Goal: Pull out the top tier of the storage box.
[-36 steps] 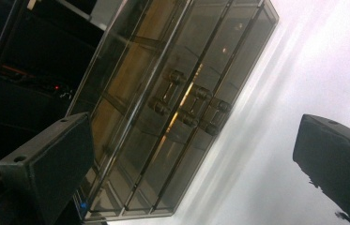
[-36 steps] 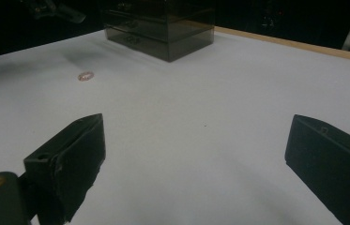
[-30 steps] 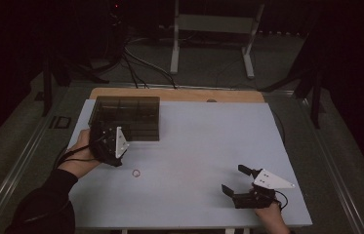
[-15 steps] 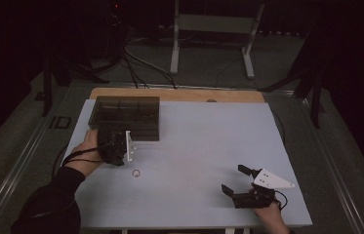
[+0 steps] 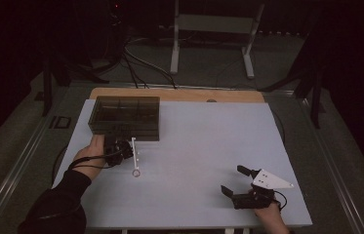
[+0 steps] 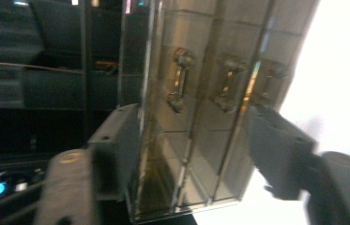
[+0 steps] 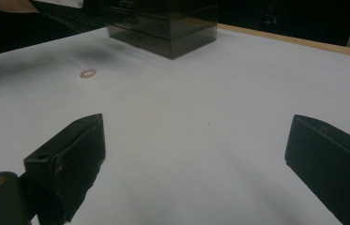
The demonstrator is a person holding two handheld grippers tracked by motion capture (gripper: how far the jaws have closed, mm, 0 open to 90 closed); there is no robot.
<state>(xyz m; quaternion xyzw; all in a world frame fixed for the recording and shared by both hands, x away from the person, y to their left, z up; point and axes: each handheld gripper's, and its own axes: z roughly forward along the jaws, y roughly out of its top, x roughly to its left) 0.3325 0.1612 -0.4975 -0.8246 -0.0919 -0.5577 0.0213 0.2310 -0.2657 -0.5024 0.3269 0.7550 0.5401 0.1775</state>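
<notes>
A dark see-through drawer box (image 5: 126,114) stands at the table's back left. My left gripper (image 5: 123,146) is rolled on its side right at the box's front. In the left gripper view the drawer front (image 6: 201,140) with its three metal handles sits between and just beyond the left gripper (image 6: 191,112). Its jaws have just been closing and stand about half apart, with no pad seen pressing on anything. A small ring (image 5: 136,172) lies on the table just in front of it. My right gripper (image 5: 234,181) rests open near the front right edge.
The right gripper view has the ring (image 7: 87,73) far left and the box (image 7: 163,23) at the back, beyond the open right gripper (image 7: 196,124). A wooden strip (image 5: 179,94) edges the white table (image 5: 209,141) at the back. Stands and cables lie on the floor behind.
The left hand has sunk toward the box front and rolled, so its white plate now shows edge-on. The right gripper has kept still.
</notes>
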